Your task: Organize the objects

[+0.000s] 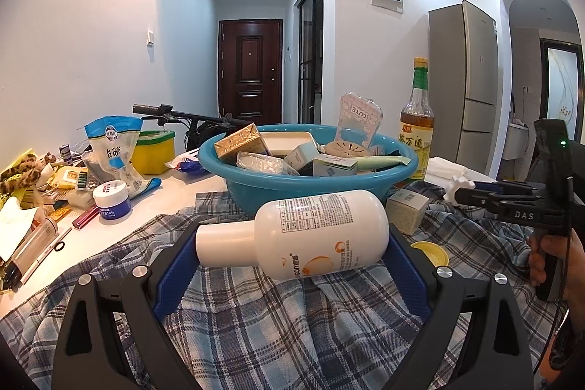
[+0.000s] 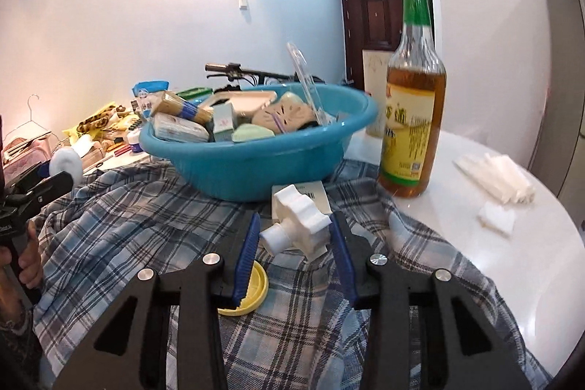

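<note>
L gripper [image 1: 292,243] clamps white lotion bottle [image 1: 303,236] crosswise, cap left; teal basin [image 1: 256,185] straight ahead. R gripper [image 2: 295,234] clamps white knob [image 2: 298,225].

White walls [image 1: 91,24], brown door [image 1: 250,70], grey fridge [image 1: 464,79].

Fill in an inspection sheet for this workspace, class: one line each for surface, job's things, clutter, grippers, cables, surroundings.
Surface: white table, partly under a plaid cloth.
Job's things: white bottle lying sideways; white knob-shaped piece; blue basin piled with boxes.
Clutter: packets and a small jar at left; oil bottle upright beside the basin; yellow lid on the cloth.
Grippers: left gripper shut on the white bottle; right gripper shut on the knob-shaped piece.
Cables: nothing seen.
Surroundings: hallway door, fridge.
</note>
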Demonstrator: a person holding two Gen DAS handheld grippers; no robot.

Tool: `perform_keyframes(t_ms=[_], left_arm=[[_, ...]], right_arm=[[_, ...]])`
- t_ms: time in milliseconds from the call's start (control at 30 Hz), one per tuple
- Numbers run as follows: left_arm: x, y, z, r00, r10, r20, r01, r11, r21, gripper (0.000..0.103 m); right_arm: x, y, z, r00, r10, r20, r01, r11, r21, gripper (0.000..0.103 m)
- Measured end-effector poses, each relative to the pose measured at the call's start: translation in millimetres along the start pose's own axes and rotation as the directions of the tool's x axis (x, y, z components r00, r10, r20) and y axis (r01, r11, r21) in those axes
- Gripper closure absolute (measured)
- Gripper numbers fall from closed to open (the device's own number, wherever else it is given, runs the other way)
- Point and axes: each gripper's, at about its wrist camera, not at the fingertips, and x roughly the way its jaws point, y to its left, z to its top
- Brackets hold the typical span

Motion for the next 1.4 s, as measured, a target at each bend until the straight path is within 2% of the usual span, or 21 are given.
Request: perform_keyframes(t_ms=[167,267,400,700,1400], left_arm=[[5,0,-1,1.000,0.009,-0.029,-0.009,1.000,0.003,0.008],[7,0,-1,0.999,0.009,-0.036,-0.009,1.000,0.006,0.008],[7,0,-1,0.999,0.009,-0.032,-0.009,1.000,0.005,0.008],[7,0,-1,1.000,0.010,-0.030,-0.010,1.000,0.005,0.008],[6,0,-2,0.999,0.012,-0.033,-0.012,1.000,0.007,0.008]], right_arm=[[-11,10,-1,0.998,0.013,0.064,-0.010,0.999,-0.042,0.065],[-13,12,-3,0.998,0.054,0.035,-0.053,0.997,-0.054,0.065],[-23,11,-8,0.996,0.077,0.050,-0.075,0.997,-0.030,0.065],[-22,22,-11,0.997,0.074,0.031,-0.071,0.994,-0.087,0.065],[-26,19,-12,0.997,0.061,0.052,-0.057,0.995,-0.076,0.065]])
